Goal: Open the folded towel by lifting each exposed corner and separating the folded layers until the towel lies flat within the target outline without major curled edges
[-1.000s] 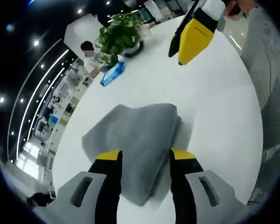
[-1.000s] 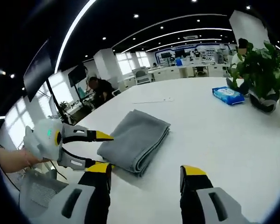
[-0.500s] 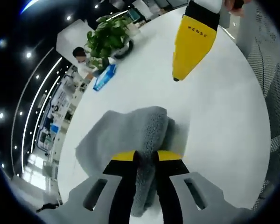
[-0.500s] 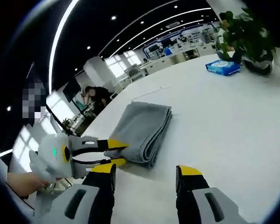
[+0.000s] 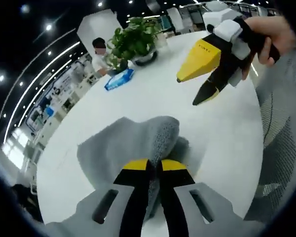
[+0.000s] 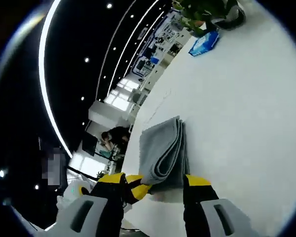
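Observation:
A folded grey towel [image 5: 123, 143] lies on the white table [image 5: 153, 98]. My left gripper [image 5: 154, 164] is shut on its near edge, the yellow tips pinching the thick fold. Beyond the towel, a hand [image 5: 269, 34] holds my right gripper [image 5: 186, 92] above the table with its jaws apart. In the right gripper view the towel [image 6: 163, 148] shows its stacked layers end-on, just past my open right gripper [image 6: 155, 183]. The left gripper [image 6: 136, 184] comes in from the lower left and grips the towel's near corner.
A potted plant [image 5: 134, 40] and a blue packet [image 5: 119, 79] stand at the table's far side; they also show as the plant [image 6: 209, 10] and packet [image 6: 203, 43]. A mesh chair [image 5: 281, 148] borders the table. People sit in the office behind.
My left gripper went from open around the towel's edge to shut on it. The right gripper has tilted and swung over to the towel's end.

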Motion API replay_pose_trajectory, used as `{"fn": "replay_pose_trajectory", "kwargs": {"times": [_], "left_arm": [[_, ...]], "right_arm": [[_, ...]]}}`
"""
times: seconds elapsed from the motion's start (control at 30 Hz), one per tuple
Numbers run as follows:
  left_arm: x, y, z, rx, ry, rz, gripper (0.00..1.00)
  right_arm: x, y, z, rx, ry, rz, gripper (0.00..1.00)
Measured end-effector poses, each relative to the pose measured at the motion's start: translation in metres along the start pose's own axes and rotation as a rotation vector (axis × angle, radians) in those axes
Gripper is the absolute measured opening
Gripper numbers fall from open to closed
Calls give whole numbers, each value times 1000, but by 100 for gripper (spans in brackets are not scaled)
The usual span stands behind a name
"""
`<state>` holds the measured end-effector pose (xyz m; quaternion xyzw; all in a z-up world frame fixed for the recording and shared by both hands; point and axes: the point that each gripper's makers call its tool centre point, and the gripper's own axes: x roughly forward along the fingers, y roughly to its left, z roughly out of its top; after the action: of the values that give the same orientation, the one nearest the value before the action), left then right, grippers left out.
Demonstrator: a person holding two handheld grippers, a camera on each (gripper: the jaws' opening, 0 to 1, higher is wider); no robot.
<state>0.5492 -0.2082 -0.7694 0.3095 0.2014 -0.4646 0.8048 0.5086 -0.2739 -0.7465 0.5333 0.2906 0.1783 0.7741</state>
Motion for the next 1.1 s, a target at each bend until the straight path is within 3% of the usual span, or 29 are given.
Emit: {"fn": "replay_pose_trajectory", "kwargs": {"times": [0.2,0.57,0.8,0.9,1.07,1.1], "left_arm": [[-13,-12,4,-35,-17,-26,6],[-35,-62,-2,6,4,-124,6],[-50,-88,1,23,15,-192,6],[-51,-94,0,42,22,-205,7],[-53,-96,-5,30,23,-226,11],[-56,-93,-4,-2,15,-220,11]], "right_arm": [[8,2,-24,138,80,48,47],[16,-16,-34,129,112,-12,39],[12,-26,-38,97,122,-61,23],[9,-31,-40,69,134,-87,11],[7,-34,-43,0,143,-118,7],[7,-32,-42,-32,139,-122,7]]}}
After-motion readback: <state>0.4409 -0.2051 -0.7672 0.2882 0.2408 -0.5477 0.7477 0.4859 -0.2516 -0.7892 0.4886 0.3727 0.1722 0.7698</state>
